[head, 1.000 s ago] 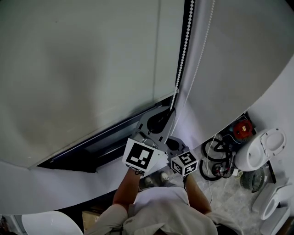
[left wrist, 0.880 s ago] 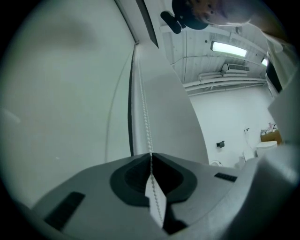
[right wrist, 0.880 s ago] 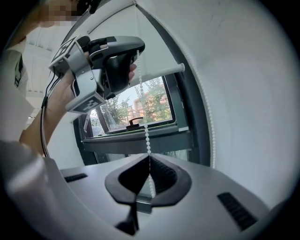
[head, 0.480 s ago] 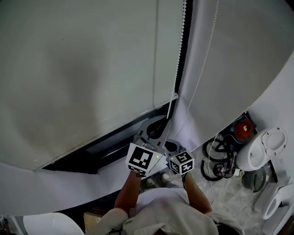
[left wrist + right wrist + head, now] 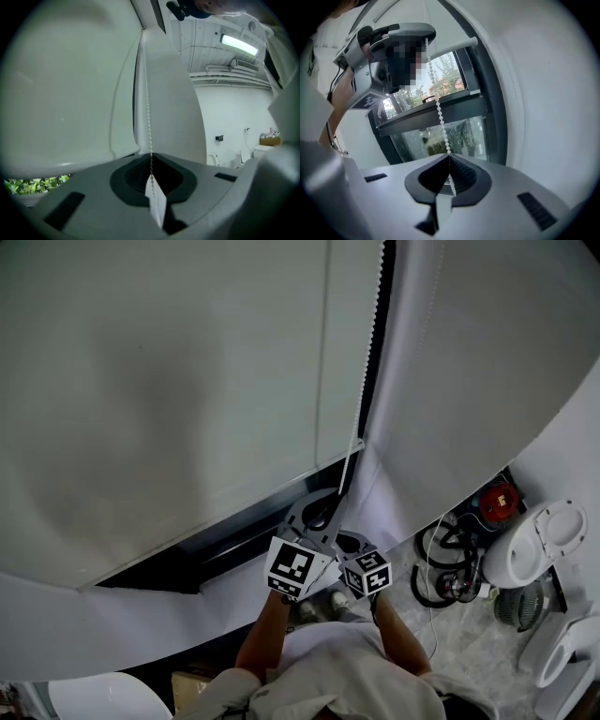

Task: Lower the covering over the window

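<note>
Left gripper (image 5: 151,177) and right gripper (image 5: 450,169) jaws both pinched tight on bead chain (image 5: 147,108). Chain runs vertical, straight up from jaws, beside roller blind (image 5: 169,381). Left grips higher, right just below. Window (image 5: 440,136) bottom strip uncovered.

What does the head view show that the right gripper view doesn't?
Only the head view: the wide white face of the roller blind, plus a red object and coiled cables on the floor. Only the right gripper view: green plants behind the glass, and the right gripper pinching the bead chain up close. Both: that chain and the dark window frame.
</note>
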Available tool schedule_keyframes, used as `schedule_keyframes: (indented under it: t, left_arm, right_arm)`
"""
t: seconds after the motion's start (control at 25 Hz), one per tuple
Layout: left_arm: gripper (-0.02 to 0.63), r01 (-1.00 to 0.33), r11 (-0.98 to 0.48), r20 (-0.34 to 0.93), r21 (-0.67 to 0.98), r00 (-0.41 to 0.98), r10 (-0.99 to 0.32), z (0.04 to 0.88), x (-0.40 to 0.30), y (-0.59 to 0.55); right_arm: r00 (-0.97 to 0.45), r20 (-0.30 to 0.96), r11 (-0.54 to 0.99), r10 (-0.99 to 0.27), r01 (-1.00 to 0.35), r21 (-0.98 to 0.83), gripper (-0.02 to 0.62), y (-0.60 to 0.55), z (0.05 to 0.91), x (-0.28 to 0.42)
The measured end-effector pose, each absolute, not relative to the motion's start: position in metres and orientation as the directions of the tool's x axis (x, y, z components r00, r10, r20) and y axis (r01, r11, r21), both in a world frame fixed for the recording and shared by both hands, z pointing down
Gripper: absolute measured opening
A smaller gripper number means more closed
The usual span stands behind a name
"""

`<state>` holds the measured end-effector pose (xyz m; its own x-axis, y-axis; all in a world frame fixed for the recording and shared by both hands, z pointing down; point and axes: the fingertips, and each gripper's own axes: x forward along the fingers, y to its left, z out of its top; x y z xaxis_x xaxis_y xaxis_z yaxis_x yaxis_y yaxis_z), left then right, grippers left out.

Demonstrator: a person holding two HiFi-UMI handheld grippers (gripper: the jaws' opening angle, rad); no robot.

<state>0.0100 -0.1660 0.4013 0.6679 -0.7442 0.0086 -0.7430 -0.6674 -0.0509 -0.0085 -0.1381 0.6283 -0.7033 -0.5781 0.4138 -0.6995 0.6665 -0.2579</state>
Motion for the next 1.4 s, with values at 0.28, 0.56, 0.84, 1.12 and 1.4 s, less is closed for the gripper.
schedule_keyframes:
  t: [0.28, 0.56, 0.84, 1.12, 1.4]
  left_arm:
    - [0.02, -0.746, -0.666, 0.05, -0.023, 0.664, -0.746, 0.433, 0.008, -0.169]
    - [0.02, -0.749, -0.663, 0.087, -0.003, 0.66, -0.746, 0.462, 0.011, -0.172]
    - [0.02, -0.751, -0.66, 0.121, 0.013, 0.656, -0.745, 0.484, 0.009, -0.171]
    - [0.02, -0.757, -0.653, 0.164, 0.023, 0.647, -0.744, 0.517, 0.005, -0.17]
    - [0.02, -0.756, -0.654, 0.203, 0.02, 0.644, -0.738, 0.541, 0.007, -0.169]
  right_arm:
    - [-0.692, 0.456, 0.649, -0.559, -0.708, -0.279, -0.002, -0.136, 0.653, -0.008]
    - [-0.681, 0.505, 0.64, -0.53, -0.712, -0.288, -0.002, -0.133, 0.681, -0.003]
    - [-0.672, 0.533, 0.626, -0.514, -0.719, -0.304, -0.002, -0.13, 0.7, -0.004]
    - [-0.653, 0.589, 0.606, -0.475, -0.728, -0.319, -0.002, -0.121, 0.739, -0.002]
    - [-0.65, 0.62, 0.611, -0.44, -0.722, -0.324, 0.0, -0.113, 0.764, -0.004]
